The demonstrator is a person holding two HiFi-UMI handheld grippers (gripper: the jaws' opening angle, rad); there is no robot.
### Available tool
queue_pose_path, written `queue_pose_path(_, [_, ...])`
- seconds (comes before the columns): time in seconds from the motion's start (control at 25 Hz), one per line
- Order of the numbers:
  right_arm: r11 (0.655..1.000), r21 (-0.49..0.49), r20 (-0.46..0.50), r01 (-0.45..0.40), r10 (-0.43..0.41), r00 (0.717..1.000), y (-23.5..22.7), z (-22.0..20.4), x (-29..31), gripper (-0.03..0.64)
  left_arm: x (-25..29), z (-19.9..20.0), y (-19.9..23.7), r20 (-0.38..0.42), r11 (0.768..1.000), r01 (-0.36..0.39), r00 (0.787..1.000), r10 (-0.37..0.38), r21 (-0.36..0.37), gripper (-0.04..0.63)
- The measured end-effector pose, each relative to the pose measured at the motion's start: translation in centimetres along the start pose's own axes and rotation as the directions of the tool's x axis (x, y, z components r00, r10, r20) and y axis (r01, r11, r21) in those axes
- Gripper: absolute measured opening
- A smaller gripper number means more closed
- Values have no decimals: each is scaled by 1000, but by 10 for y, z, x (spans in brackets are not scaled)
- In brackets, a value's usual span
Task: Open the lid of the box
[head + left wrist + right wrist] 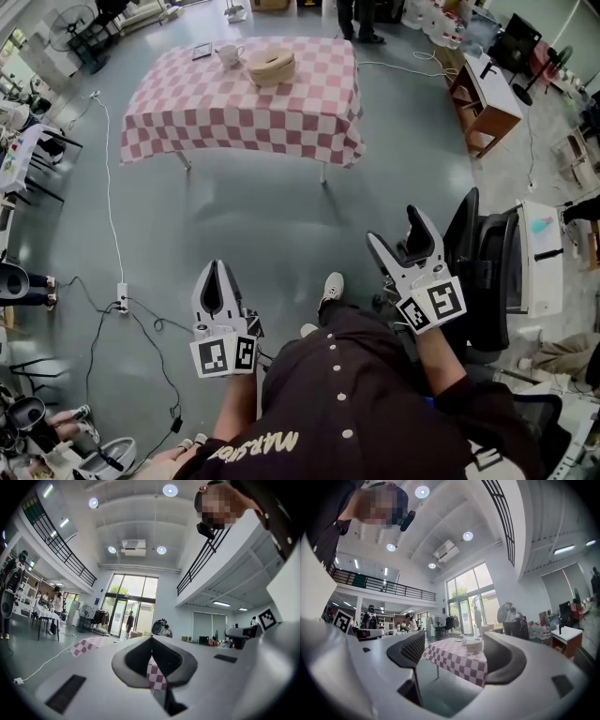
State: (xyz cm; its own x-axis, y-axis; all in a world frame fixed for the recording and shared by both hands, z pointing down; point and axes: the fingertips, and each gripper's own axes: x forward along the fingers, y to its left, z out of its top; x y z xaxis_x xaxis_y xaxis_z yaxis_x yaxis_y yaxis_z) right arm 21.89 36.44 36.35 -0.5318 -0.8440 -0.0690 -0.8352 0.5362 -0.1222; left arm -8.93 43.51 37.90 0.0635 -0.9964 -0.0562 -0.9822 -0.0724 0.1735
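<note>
Facing the far-off box, right gripper gaped empty, left gripper sat closed; hasty reaching might have toppled its neighbouring cup.

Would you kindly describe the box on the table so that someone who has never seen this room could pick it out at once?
Find the table with the pink-and-white checked cloth on the grey floor. Near its far edge sit a small dark flat item, a white cup and the box. The box is the rightmost in the head view, round, tan and largest.
</note>
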Motion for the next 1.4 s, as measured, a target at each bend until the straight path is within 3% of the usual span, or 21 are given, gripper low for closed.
queue_pose_path(0.44, [1000, -31, -13, -5, 4, 1000, -31, 0, 63, 397, 76, 4, 8, 0, 1000, 15, 1000, -15, 6, 9])
queue_pose_path(0.84, [999, -11, -18, -33, 33, 999, -59, 1, 111, 416, 120, 5, 11, -12, 1000, -19, 1000, 19, 14, 10])
queue_pose_path(1.4, [997, 23, -29, -73, 74, 997, -97, -14, 131, 469, 160, -9, -20, -46, 999, -34, 998, 35, 37, 9])
